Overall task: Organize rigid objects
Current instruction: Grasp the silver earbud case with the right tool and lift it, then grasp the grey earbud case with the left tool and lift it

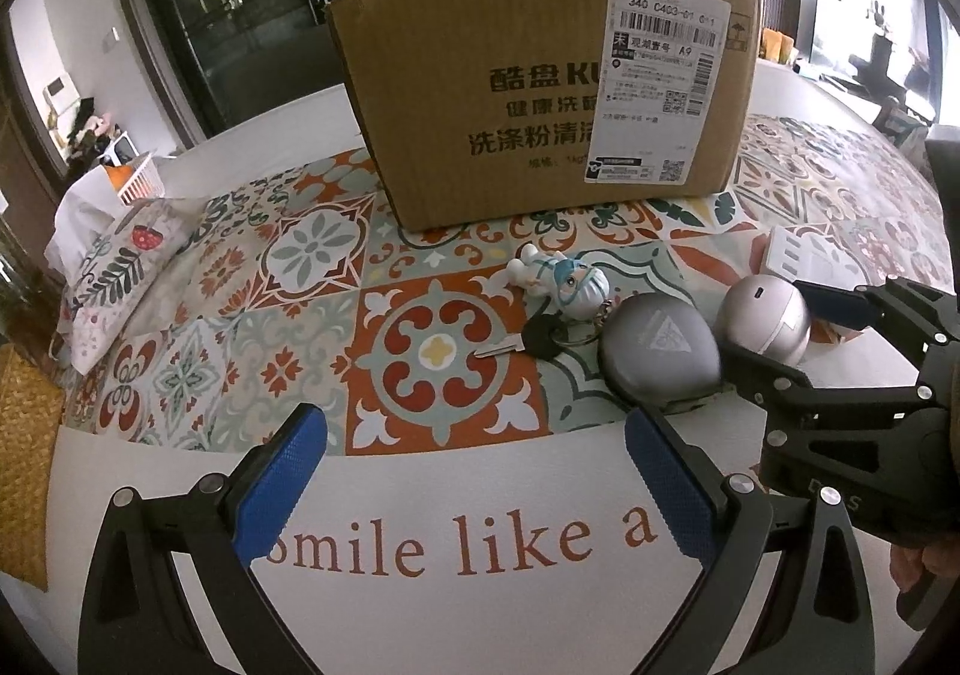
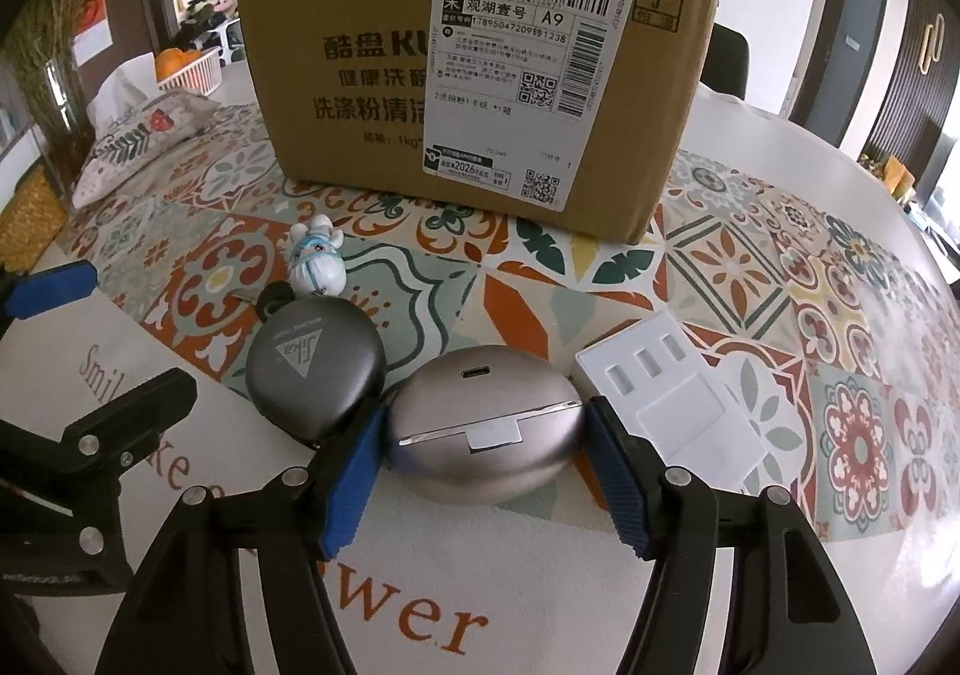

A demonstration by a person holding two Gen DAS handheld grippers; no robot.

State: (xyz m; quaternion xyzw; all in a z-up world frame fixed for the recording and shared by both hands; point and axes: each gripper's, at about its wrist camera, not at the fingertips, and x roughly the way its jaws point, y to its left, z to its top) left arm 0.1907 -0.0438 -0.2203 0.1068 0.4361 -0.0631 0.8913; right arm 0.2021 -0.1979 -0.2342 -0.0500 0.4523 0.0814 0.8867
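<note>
**A:** What are you holding?

**B:** My right gripper [image 2: 485,438] has its fingers closed on the silver egg-shaped case [image 2: 483,423], which rests on the tabletop [image 2: 780,147] before the cardboard box [image 2: 360,75]. My left gripper [image 1: 474,471] is open and empty.

**A:** Next?

**B:** Probably lift it into the box. The box's label reads "340 C403-01 011"; the grey case [image 2: 315,369] beside it says "Jika".

R gripper [image 2: 483,438] angled down, blue pads [image 2: 351,474] pressed on both sides of a silver case [image 2: 480,423] (held snug). L gripper [image 1: 477,471] angled down too, jaws wide, nothing between.
</note>
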